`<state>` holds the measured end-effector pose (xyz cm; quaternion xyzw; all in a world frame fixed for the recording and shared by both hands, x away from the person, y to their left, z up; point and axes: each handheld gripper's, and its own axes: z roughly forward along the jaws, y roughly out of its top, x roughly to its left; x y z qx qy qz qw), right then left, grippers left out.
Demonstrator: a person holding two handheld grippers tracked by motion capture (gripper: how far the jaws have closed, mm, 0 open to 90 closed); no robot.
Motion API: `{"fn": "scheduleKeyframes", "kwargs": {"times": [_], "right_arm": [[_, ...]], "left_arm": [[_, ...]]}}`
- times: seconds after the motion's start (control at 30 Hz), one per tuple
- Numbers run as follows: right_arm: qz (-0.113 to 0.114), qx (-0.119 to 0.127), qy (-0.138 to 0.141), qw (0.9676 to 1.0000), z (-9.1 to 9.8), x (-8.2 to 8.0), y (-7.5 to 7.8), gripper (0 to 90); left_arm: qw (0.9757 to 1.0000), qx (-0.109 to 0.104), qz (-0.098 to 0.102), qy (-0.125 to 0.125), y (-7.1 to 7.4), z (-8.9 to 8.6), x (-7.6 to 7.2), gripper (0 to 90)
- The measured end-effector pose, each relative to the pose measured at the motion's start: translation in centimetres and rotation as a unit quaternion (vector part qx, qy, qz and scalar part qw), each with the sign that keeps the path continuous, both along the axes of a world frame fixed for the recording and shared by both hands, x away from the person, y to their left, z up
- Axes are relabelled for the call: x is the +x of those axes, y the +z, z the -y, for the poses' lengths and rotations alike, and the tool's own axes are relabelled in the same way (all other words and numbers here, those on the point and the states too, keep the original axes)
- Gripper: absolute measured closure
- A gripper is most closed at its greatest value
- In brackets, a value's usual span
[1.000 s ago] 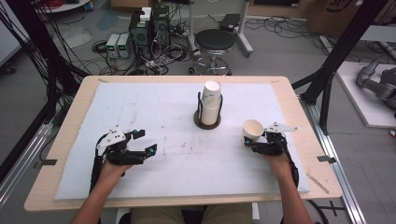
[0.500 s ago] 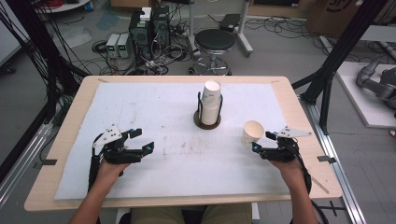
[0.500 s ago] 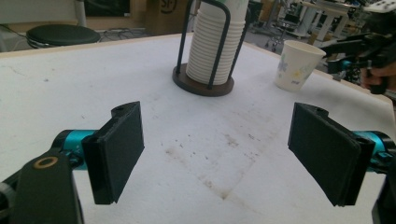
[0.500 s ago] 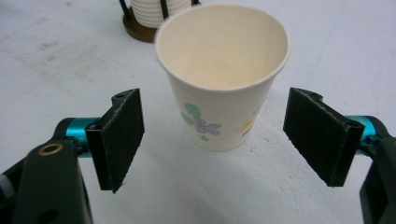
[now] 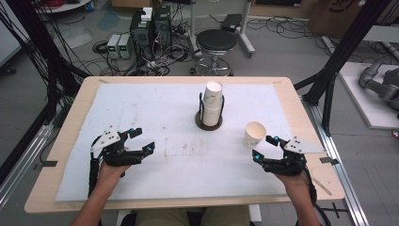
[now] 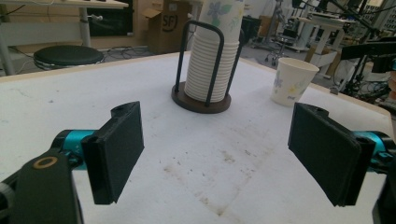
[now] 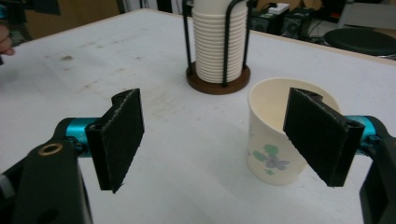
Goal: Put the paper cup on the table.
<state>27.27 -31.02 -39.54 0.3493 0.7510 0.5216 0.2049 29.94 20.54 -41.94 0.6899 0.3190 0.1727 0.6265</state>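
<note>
Up close, right claw (image 7: pixel 212 140) gapes beside flowered cup (image 7: pixel 275 135).

1. "SF" in black letters inside a bracket-like mark, on the side of a cardboard box (image 6: pixel 173 21) on the floor beyond the table, in the left gripper view.
2. The printing on the other box (image 5: pixel 346 10), high view, is too blurred to read.

Lighting: even, bright, diffuse; soft faint shadows are cast on the desk (image 5: pixel 155 117). Gripper views are slightly soft; background is blurred. No glare is seen.
</note>
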Motion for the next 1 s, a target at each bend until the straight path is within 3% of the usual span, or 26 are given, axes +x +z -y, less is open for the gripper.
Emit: {"fn": "scheduleKeyframes", "kwargs": {"times": [0.27, 1.0], "right_arm": [[0.021, 0.003, 0.005, 0.9998, -0.4, -0.1, 0.5, 21.0], [0.022, -0.008, 0.015, 0.9996, -0.9, -0.2, 0.7, 21.1]], "left_arm": [[0.9999, 0.007, 0.008, -0.01, 0.0, 0.2, -0.4, 18.4], [0.9998, 0.01, 0.017, -0.003, 0.2, -0.1, -0.9, 18.4]]}}
